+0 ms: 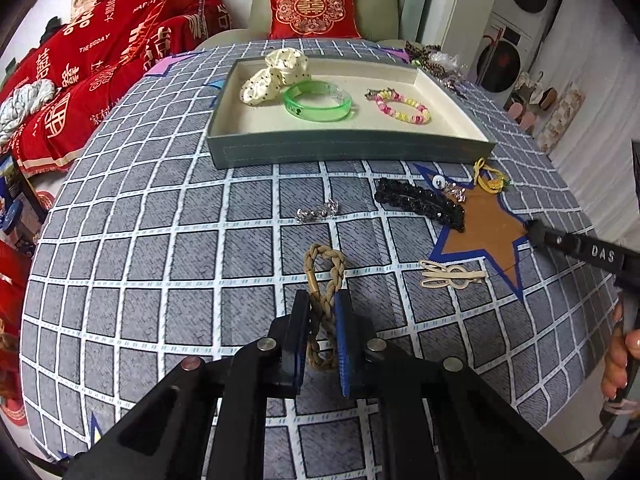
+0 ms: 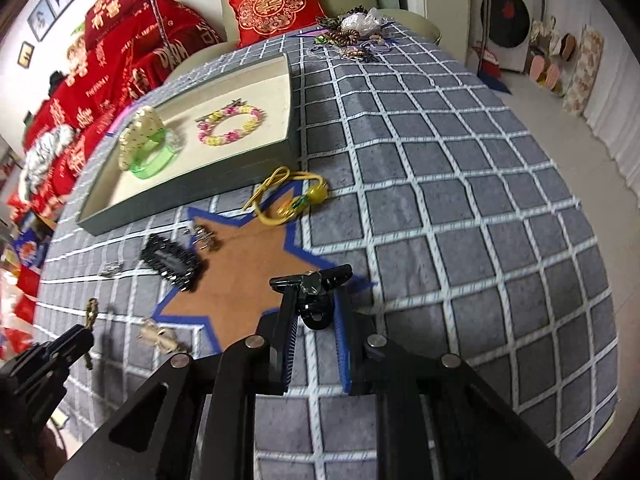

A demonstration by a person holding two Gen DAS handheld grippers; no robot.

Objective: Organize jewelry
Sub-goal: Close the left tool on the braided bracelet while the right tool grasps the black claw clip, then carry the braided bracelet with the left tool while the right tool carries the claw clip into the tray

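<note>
Pinching the braided tan bracelet (image 1: 325, 304) in my left gripper (image 1: 322, 312) above the checked tablecloth (image 1: 160, 240), I'm clamping a black hair clip (image 2: 314, 280) in my right gripper (image 2: 316, 308), short of the tray (image 1: 352, 146).

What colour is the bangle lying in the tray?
Translucent green. The bangle shows best in the left wrist view, lying beside the polka-dot scrunchie in the tray.

Braided tan rope bracelet (image 1: 326, 280) – rough cord, glossy green plastic bangle (image 1: 318, 101), matt grey cloth-covered tray (image 1: 340, 148)
</note>
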